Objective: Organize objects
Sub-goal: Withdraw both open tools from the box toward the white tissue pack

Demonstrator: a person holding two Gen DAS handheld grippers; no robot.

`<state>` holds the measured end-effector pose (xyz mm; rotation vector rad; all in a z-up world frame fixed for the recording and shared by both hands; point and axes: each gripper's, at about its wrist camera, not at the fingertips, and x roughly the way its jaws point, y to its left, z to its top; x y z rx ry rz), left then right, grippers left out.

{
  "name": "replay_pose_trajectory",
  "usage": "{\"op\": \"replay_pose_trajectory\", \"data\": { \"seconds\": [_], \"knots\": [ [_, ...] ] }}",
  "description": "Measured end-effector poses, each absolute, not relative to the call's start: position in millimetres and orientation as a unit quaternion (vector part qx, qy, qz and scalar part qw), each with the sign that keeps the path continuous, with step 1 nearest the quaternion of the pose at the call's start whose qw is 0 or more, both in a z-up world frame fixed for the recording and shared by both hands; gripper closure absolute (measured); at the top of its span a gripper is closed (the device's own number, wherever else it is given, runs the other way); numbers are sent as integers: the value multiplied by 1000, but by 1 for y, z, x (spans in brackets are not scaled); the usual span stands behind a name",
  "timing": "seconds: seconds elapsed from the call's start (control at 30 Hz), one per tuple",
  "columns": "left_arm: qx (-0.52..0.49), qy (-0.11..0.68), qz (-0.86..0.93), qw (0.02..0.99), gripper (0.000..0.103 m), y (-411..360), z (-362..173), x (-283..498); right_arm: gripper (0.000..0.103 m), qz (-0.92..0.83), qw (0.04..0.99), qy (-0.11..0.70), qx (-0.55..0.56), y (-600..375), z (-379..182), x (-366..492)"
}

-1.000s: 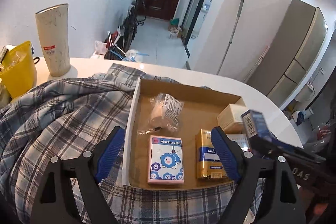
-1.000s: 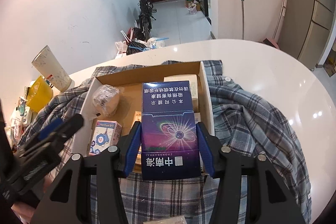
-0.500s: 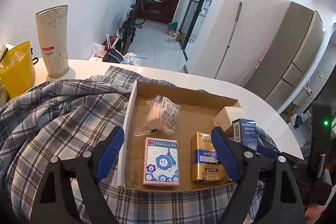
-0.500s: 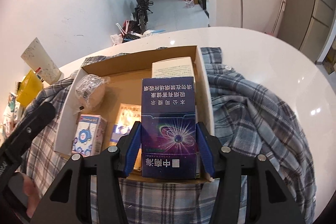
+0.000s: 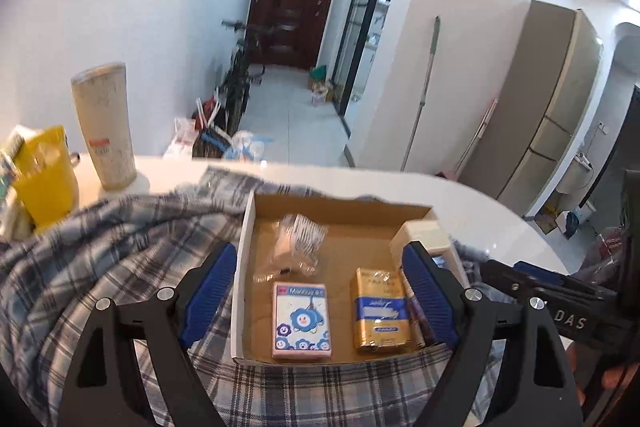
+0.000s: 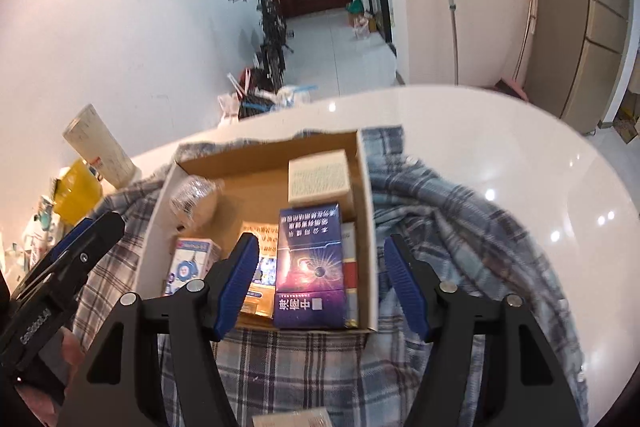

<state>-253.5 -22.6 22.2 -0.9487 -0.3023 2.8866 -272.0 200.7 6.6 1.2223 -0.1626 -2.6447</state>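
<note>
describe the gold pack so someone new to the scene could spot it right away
Find the open cardboard box sitting on the plaid shirt. Along its near edge, the gold pack lies flat, right of the pink packet with blue flowers. It is the only shiny gold item, crossed by a blue band.

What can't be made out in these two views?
- Left wrist view: dark blue cigarette box mostly hidden behind the left claw's pad.
- Right wrist view: red-and-white pack wedged behind that box; label unreadable.
- Right wrist view: pale item cut off by the bottom edge.
</note>
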Motion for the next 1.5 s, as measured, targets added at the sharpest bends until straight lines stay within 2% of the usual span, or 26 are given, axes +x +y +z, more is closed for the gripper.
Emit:
{"op": "replay_pose_trajectory", "data": {
  "seconds": [0.33, 0.43, 0.47, 0.57, 0.63, 0.7, 0.87, 1.1, 1.23, 1.33, 1.5],
  "knots": [
    [-210, -60, 975, 50, 15, -9, 89, -182, 34, -940, 123, -75, 310, 233, 77, -208],
    [-178, -54, 981, 55, 7, -9, 105, -153, 32, -946, 135, -71, 285, 236, 92, -186],
    [-169, -54, 982, 57, 0, -9, 110, -145, 31, -949, 138, -68, 275, 237, 97, -178],
    [-142, -56, 987, 57, 0, -10, 123, -119, 23, -957, 147, -56, 245, 237, 110, -153],
    [-133, -61, 987, 63, 0, -12, 129, -104, 8, -962, 150, -51, 220, 237, 117, -136],
    [-128, -70, 987, 70, 0, -14, 134, -91, 0, -968, 148, -49, 194, 239, 122, -118],
    [-110, -76, 988, 71, 0, -15, 141, -65, 0, -979, 129, -26, 153, 240, 127, -91],
    [-105, -57, 990, 70, 0, -10, 146, -55, 0, -977, 135, -18, 161, 243, 127, -82],
    [-138, -43, 986, 81, 0, -5, 136, -52, 0, -977, 140, -21, 161, 249, 127, -74],
    [-166, -66, 977, 112, 0, -8, 124, -51, 0, -975, 143, -23, 167, 252, 122, -69],
    [-173, -61, 977, 104, 0, -5, 101, -40, 0, -969, 153, -25, 191, 252, 102, -65]
  ]
}}
